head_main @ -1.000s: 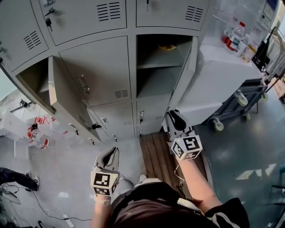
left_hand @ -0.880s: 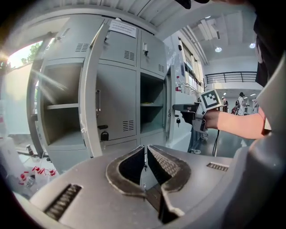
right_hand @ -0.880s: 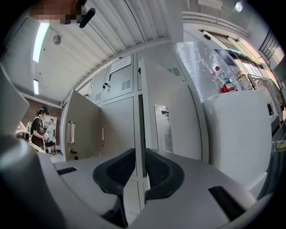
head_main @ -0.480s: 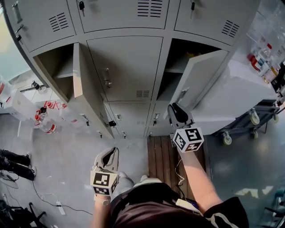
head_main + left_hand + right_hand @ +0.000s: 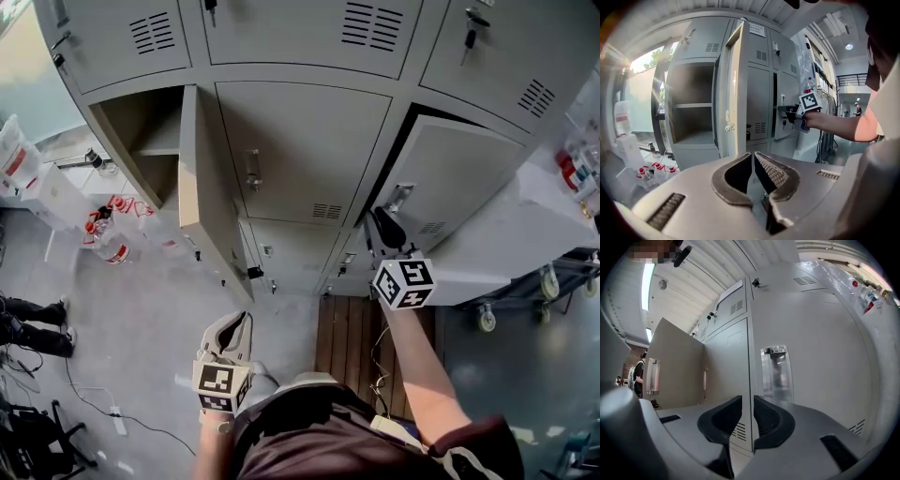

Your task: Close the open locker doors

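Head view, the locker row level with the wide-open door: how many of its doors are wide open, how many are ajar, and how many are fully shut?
Wide-open door: 1
Door ajar, a dark gap along its left edge: 1
Fully shut door: 1
Total: 3

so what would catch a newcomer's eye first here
Probably the grey locker door standing wide open at the left of the bank, showing a bare compartment behind it. Next comes the right gripper, set at the free edge of the right-hand door, which is almost shut, just beside its handle. The left gripper hangs low in front of the person with nothing between its jaws.
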Available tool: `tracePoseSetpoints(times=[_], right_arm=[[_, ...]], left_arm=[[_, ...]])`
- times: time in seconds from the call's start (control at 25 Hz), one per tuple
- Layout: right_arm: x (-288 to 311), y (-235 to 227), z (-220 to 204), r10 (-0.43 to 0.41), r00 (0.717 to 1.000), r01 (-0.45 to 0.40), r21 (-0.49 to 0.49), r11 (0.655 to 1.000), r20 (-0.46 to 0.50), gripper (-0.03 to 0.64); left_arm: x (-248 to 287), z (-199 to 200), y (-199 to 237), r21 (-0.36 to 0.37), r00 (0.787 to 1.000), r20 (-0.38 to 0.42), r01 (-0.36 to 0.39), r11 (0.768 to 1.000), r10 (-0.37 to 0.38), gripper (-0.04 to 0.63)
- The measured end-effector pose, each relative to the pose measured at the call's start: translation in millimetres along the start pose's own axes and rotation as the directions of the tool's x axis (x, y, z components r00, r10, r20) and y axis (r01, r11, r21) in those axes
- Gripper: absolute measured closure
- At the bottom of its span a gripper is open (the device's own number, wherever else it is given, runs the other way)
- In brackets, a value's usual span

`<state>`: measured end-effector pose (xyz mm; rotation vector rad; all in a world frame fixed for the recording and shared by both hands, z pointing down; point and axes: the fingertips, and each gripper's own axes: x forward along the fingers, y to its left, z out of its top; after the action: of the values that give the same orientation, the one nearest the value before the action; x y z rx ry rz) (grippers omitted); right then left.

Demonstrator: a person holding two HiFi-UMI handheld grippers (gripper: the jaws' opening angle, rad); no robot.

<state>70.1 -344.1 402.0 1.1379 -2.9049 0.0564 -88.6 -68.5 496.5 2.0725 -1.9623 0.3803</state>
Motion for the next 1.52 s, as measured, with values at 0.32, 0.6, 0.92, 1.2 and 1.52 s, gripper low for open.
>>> tracePoseSetpoints(times=[0.32,0.6,0.92,1.2,1.52], right_arm=[[35,-9,-3,0.004,1.000,-0.004,0.014,1.000,-0.006,0.525],[46,-15,-5,-0.012,1.000,0.013,0.027,1.000,-0.017,0.523],[41,-5,-8,0.009,1.000,-0.009,0.008,1.000,-0.028,0.520],[18,22,-22,0.054,0.997,-0.054,0.007,0.999,-0.062,0.520],[-30,71,-36,0.128,0.987,-0.125,0.034,0.992,-0.096,0.520]], left_arm=[[1,-7,19,-0.036,0.999,-0.009,-0.054,0.998,0.053,0.558],[-2,-10,24,-0.040,0.998,-0.015,-0.069,0.997,0.069,0.558],[-7,-14,25,-0.050,0.997,-0.013,-0.081,0.995,0.081,0.558],[-15,-14,25,-0.045,0.996,-0.001,-0.087,0.995,0.087,0.557],[-25,-11,16,-0.047,0.996,0.019,-0.082,0.996,0.083,0.557]])
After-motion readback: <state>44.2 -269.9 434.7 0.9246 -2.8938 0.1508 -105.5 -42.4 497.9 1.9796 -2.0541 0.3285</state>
